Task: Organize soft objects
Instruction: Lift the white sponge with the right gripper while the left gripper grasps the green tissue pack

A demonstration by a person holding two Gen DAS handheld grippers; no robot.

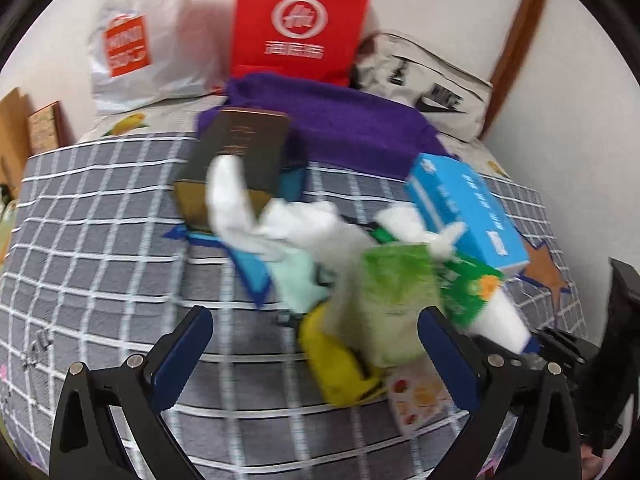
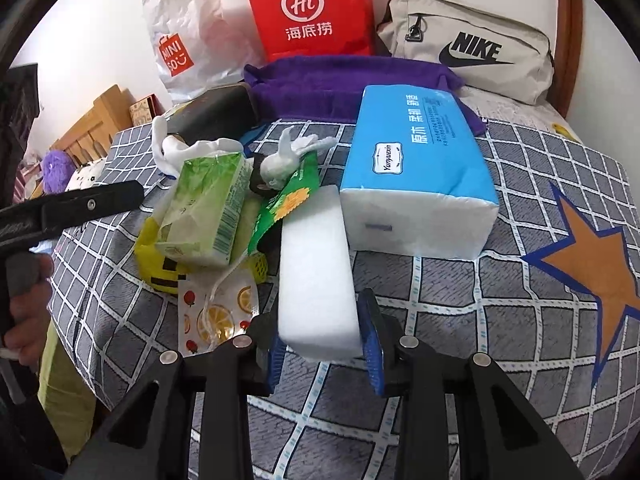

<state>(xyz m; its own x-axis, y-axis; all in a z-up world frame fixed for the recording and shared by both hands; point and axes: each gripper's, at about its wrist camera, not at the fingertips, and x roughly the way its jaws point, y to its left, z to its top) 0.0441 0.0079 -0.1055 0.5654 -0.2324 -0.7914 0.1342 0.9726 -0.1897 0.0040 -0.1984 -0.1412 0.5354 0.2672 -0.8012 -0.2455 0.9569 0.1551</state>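
My right gripper [image 2: 322, 338] is shut on the near end of a white sponge block [image 2: 314, 264]; the block also shows in the left wrist view [image 1: 506, 314]. A blue tissue pack [image 2: 416, 168] lies just behind it and shows in the left wrist view [image 1: 468, 208]. A green tissue pack [image 2: 204, 210] leans on a yellow soft toy [image 2: 160, 268]. My left gripper [image 1: 316, 350] is open and empty, with the green pack [image 1: 394, 300] and yellow toy [image 1: 334, 360] between its spread fingers. White socks [image 1: 256, 212] and a purple towel [image 1: 332, 120] lie behind.
A grey checked blanket [image 2: 460, 308] covers the bed. A white Miniso bag [image 2: 180, 36], a red bag [image 2: 312, 8] and a beige Nike bag [image 2: 472, 48] lean on the back wall. A dark box [image 1: 240, 156], a fruit-print pouch [image 2: 218, 312] and a green packet [image 2: 288, 200] lie in the pile.
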